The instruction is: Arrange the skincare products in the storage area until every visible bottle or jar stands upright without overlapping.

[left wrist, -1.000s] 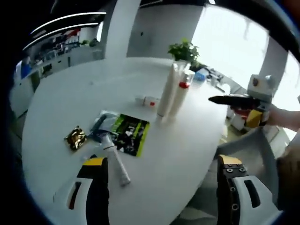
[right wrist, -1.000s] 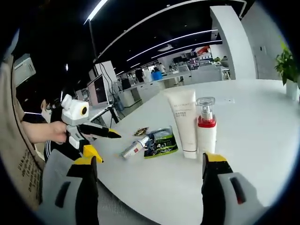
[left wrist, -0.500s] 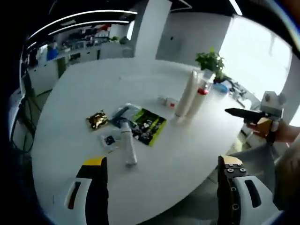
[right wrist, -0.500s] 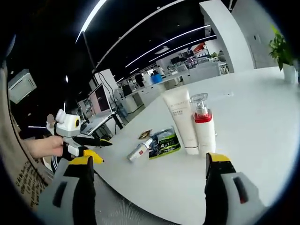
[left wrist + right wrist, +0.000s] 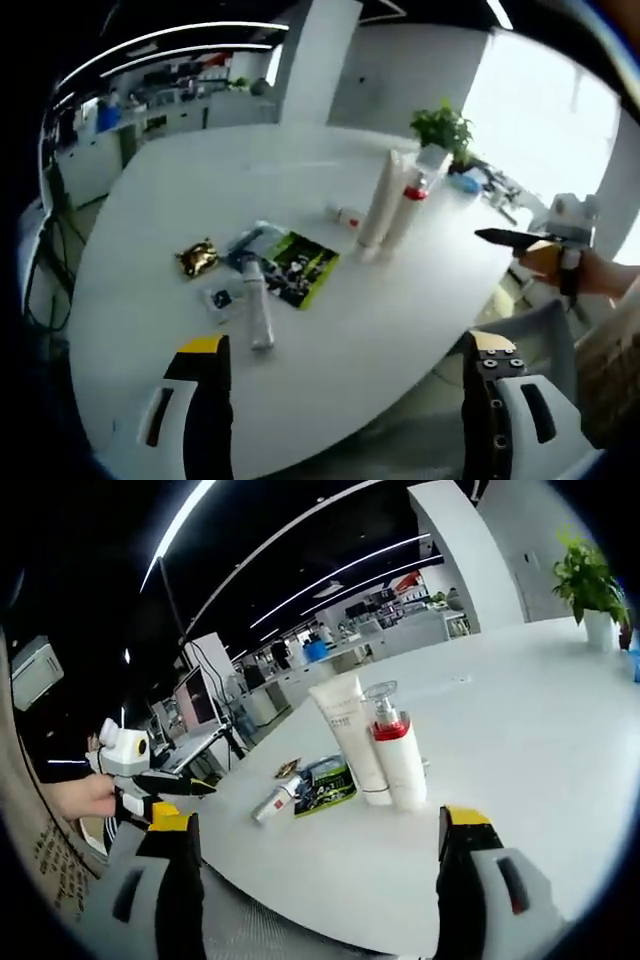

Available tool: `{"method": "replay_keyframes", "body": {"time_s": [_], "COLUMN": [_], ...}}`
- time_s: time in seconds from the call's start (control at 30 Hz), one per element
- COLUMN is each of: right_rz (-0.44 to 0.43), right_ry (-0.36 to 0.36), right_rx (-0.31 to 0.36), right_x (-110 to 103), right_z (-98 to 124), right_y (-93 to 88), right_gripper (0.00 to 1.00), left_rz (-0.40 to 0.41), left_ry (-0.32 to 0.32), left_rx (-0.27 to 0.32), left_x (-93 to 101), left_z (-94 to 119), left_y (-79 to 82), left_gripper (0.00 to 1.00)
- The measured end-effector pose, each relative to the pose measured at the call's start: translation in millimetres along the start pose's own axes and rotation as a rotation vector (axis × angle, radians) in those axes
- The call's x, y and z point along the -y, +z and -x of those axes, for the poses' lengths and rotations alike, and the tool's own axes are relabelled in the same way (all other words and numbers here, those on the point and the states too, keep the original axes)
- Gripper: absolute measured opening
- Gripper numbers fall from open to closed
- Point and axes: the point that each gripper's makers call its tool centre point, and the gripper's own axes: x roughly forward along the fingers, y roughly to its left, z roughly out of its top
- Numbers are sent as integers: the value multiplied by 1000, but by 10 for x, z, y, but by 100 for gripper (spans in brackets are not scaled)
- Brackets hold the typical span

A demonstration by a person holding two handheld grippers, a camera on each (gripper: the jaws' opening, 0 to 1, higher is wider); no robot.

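Observation:
A tall white tube (image 5: 347,736) and a white pump bottle with a red collar (image 5: 395,752) stand upright side by side on the white table (image 5: 520,710); the same tube (image 5: 378,203) and bottle (image 5: 405,203) stand mid-table in the left gripper view. A small white tube (image 5: 258,315) lies flat beside a green sachet (image 5: 298,268), a gold packet (image 5: 196,257) and a small sachet (image 5: 222,298). A small white and red item (image 5: 346,214) lies near the standing pair. My left gripper (image 5: 345,420) is open and empty over the near edge. My right gripper (image 5: 312,890) is open and empty.
A potted plant (image 5: 440,132) stands at the table's far side, with a blue item (image 5: 465,184) by it. The other gripper (image 5: 545,245), held by a hand, hovers off the table's right edge. Office desks and monitors line the background.
Both cameras shifted a little. The upright tube and bottle sit slightly further left in the right gripper view. No product on the table has moved.

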Motion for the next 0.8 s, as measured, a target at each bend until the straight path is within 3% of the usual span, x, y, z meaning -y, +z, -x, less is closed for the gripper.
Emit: {"method": "replay_keyframes", "body": {"time_s": [0.1,0.23,0.37,0.6,0.8], "right_rz": [14,72,86,111,176], "right_ry": [-8,-25,-65,-92,-108], "right_rx": [-8,-10,37,81,49], "right_x": [41,145,320,624,872], "right_z": [10,54,90,43,-70], "right_y": [16,168,451,887,1141], "right_gripper": [99,99,98,96,97], "left_rz": [-15,-14,-14,-32,-18], "left_ry": [6,-4,3,32,31], "left_rx": [-9,-18,7,-5,4], "left_x": [-26,-47,-120,-265,-332], "left_z": [10,37,113,191,190], "left_y": [-42,-93,-72,-135,-110], "left_gripper": [95,95,94,92,93]}}
